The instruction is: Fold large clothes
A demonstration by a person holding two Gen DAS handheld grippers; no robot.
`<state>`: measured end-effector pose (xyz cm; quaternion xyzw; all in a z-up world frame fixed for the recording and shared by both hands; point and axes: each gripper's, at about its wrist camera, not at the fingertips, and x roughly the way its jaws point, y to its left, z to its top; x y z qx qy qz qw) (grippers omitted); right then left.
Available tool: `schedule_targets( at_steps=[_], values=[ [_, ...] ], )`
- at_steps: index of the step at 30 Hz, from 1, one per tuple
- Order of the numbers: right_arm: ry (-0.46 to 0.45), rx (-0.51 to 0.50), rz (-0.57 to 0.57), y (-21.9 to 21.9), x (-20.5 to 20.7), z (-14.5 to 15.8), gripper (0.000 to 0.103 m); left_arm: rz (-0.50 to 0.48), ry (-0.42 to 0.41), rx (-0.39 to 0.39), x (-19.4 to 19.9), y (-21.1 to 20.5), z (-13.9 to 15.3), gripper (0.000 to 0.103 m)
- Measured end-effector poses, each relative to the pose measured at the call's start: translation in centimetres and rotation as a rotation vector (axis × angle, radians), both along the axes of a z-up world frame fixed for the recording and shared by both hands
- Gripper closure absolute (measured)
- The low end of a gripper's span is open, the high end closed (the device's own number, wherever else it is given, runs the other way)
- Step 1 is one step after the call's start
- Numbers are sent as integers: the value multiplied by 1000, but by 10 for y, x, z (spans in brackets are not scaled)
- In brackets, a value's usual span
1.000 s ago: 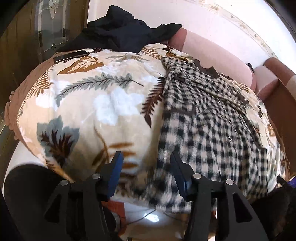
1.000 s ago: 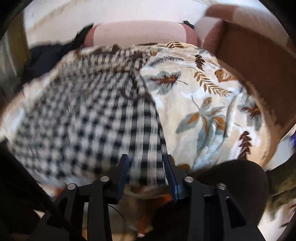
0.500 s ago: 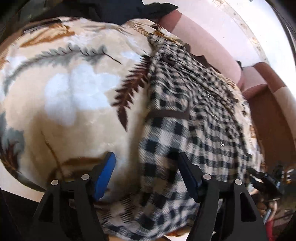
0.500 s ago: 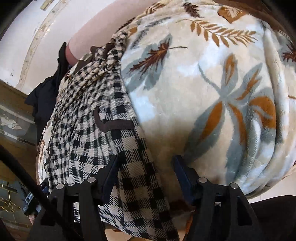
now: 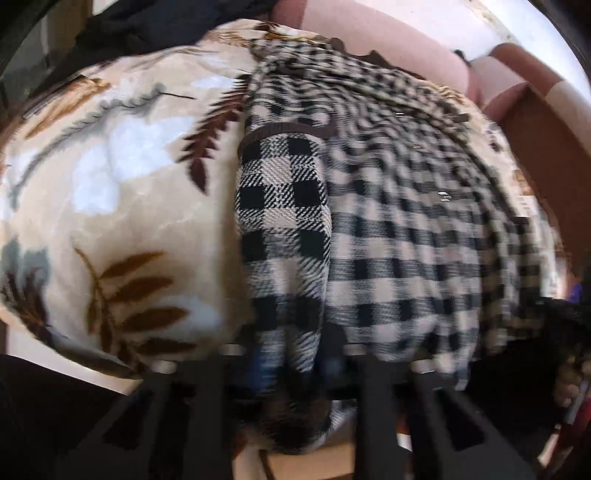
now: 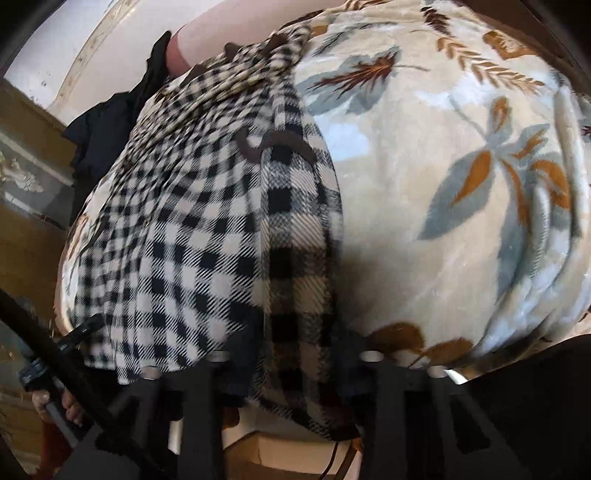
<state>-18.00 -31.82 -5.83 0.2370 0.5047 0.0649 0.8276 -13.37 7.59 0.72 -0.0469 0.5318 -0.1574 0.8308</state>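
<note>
A black-and-cream checked garment (image 5: 399, 229) lies spread on a bed covered by a cream leaf-print blanket (image 5: 110, 206). Its near hem hangs over the bed's front edge. My left gripper (image 5: 291, 363) is shut on the garment's left bottom edge; the cloth bunches between the fingers. In the right wrist view the same garment (image 6: 192, 236) fills the left half. My right gripper (image 6: 295, 354) is shut on its right bottom edge, the cloth running down between the fingers. The fingertips are mostly hidden by fabric.
A dark garment (image 5: 155, 29) is heaped at the far side of the bed, also seen in the right wrist view (image 6: 110, 118). A pink headboard (image 5: 388, 44) stands behind. A brown wooden bed side (image 5: 546, 140) is on the right. The leaf-print blanket (image 6: 461, 184) spreads right.
Both grippers moved in onto the garment's near hem and closed on it, the left on the left edge, the right on the right edge. Before, both were open.
</note>
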Motion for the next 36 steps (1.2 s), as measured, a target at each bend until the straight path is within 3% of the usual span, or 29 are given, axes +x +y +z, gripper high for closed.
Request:
schedule_targets(
  at_steps=[1,3,13,17,23,30,36],
  values=[
    [-5,1,16,2,1,2,92,3,5,-20,1,2,4,94],
    [-21,17,39,4,3,11,94,1,12,-70,2,6,12,94],
    [-238,136,37,-17,49,88,95,-16,-88,-288,45,12,82,94],
    [-291,115,1,-17,86,107,95,1,-172,-278,82,4,104,94],
    [-320,105,-85,-29,153,121,94,79,-218,-254,160,-6,115,94],
    [-292,35,-161,-41,231,121,94,138,-209,-190,244,-17,102,94],
    [-235,39,-190,-59,285,95,94,140,-159,-185,298,-25,73,94]
  ],
)
